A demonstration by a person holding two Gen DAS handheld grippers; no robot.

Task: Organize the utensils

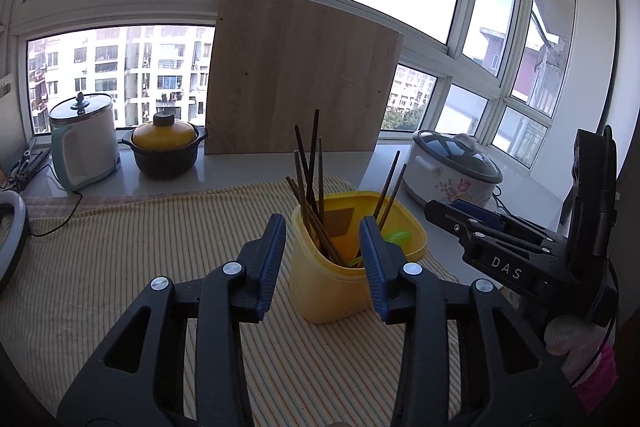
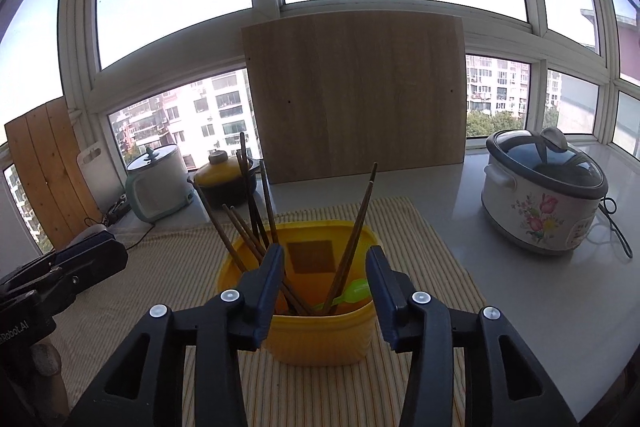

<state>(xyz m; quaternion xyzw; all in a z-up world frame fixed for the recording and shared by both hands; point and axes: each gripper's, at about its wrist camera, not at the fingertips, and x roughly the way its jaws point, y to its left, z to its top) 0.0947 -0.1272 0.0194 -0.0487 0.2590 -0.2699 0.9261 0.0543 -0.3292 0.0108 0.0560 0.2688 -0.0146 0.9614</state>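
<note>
The yellow container [image 2: 320,331] stands on the striped cloth [image 1: 160,267], holding the chopsticks [image 2: 256,223] upright with long axes near vertical, tips fanned up and outward, 2 leaning apart to the right beside a green utensil [image 2: 352,291]. The left gripper [image 1: 323,267] and right gripper [image 2: 325,291] are both held wide open, nothing grasped. If a finger is brought against the leaning sticks or rim, the light container could be tipped and its contents spilled.

yellow plastic holder [image 2: 320,335] standing upright on striped cloth, open-topped. dark brown chopsticks [image 2: 256,223] leaning inside, bunch tilting left, tips sticking above rim; separate pair [image 2: 354,239] slanting right. green utensil [image 2: 354,291] lying low inside, near right wall.
</note>
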